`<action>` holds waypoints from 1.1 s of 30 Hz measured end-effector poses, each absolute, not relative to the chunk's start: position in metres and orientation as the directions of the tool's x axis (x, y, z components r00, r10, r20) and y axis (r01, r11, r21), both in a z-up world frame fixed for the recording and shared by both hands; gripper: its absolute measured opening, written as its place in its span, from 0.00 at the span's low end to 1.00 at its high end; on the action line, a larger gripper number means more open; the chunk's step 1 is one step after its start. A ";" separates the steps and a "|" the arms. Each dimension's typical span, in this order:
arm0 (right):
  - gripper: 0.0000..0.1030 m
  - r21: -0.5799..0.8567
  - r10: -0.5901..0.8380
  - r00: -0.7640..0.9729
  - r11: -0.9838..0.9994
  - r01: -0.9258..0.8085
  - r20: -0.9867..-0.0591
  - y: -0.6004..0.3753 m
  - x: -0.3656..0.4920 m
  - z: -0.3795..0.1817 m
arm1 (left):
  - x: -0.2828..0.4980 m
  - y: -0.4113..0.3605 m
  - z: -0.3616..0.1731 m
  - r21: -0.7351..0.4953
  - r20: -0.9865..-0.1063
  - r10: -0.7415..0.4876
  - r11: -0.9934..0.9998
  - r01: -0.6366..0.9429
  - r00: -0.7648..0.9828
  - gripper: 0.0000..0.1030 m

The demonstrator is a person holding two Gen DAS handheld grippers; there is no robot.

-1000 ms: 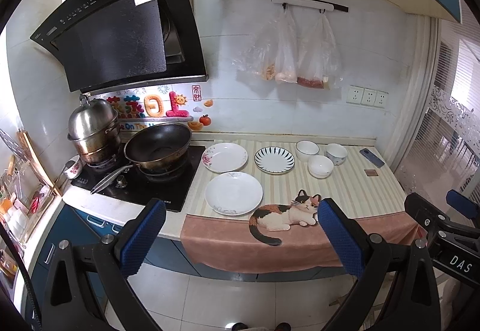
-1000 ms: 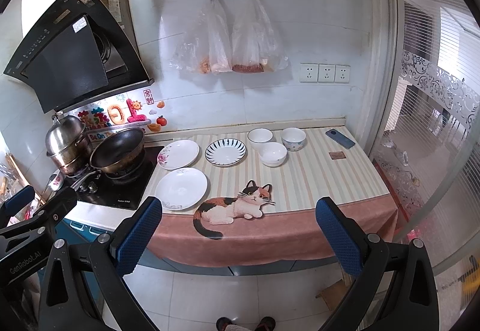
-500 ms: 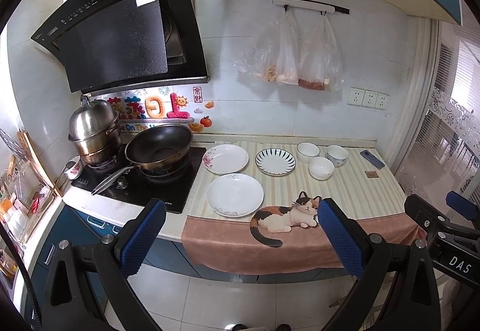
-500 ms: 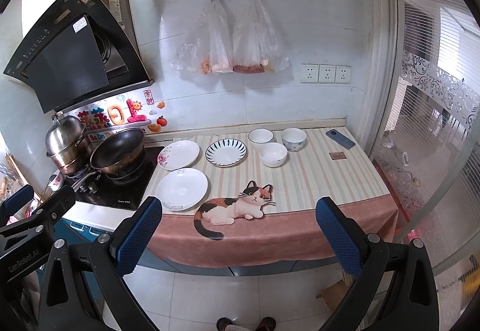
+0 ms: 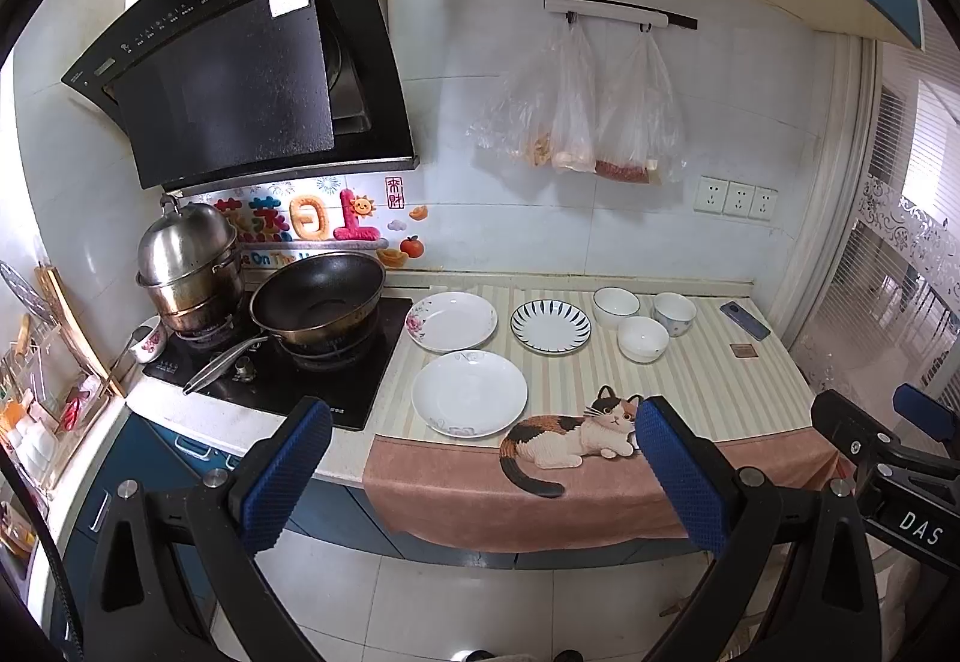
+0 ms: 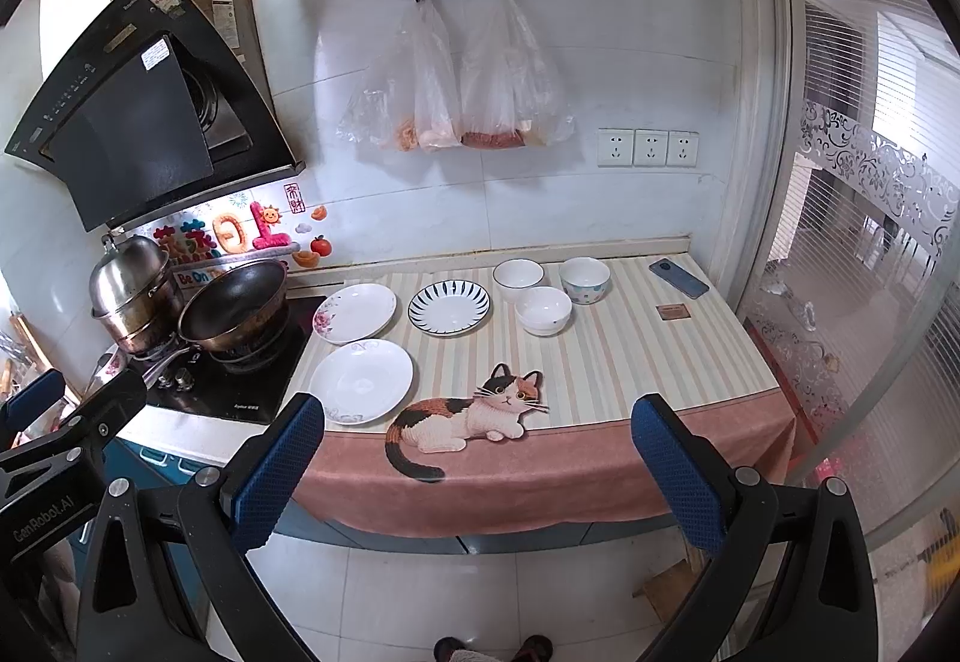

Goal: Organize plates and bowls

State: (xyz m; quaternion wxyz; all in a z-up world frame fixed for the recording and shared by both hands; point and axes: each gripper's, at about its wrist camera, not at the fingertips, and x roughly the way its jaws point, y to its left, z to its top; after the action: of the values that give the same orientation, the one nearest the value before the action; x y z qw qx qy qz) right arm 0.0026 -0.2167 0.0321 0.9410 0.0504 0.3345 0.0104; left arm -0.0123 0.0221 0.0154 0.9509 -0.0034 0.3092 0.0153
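Three plates lie on the striped counter mat: a plain white plate [image 5: 469,393] [image 6: 361,381] at the front, a flower-edged plate [image 5: 451,321] [image 6: 355,312] behind it, and a blue-striped plate [image 5: 550,325] [image 6: 449,306] to the right. Three white bowls [image 5: 642,338] [image 6: 543,309] cluster further right. My left gripper [image 5: 477,473] and right gripper [image 6: 477,473] both stand wide open, well back from the counter over the floor, holding nothing. The right gripper also shows at the left wrist view's right edge [image 5: 888,440].
A black wok [image 5: 318,293] and a steel pot [image 5: 186,266] sit on the stove at the left. A phone [image 6: 678,277] and a small brown card [image 6: 672,312] lie at the counter's far right. Plastic bags [image 6: 462,86] hang on the wall. A glass partition [image 6: 870,272] bounds the right side.
Both views have crept very slightly; the counter sits a touch differently in frame. Both grippers remain open and nothing on the counter has moved.
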 end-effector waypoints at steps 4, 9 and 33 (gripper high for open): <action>1.00 0.103 0.054 0.775 0.995 0.015 -0.629 -0.217 0.002 0.031 | -0.011 0.023 0.016 0.005 -0.588 0.028 1.000 -0.030 0.808 1.00; 1.00 0.108 0.054 0.773 0.994 0.019 -0.632 -0.220 0.005 0.031 | -0.007 0.020 0.016 0.005 -0.591 0.024 1.000 -0.025 0.807 1.00; 1.00 0.208 0.196 0.489 0.978 -0.029 -0.850 -0.157 0.220 -0.184 | 0.190 0.107 -0.170 0.066 -0.751 0.143 0.988 -0.142 0.644 1.00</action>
State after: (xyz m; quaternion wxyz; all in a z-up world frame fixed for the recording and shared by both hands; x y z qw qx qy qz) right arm 0.2202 -0.1567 -0.1843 0.8589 0.0832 0.5011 0.0653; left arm 0.1899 0.1074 -0.1698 0.9067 0.0007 0.4144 0.0784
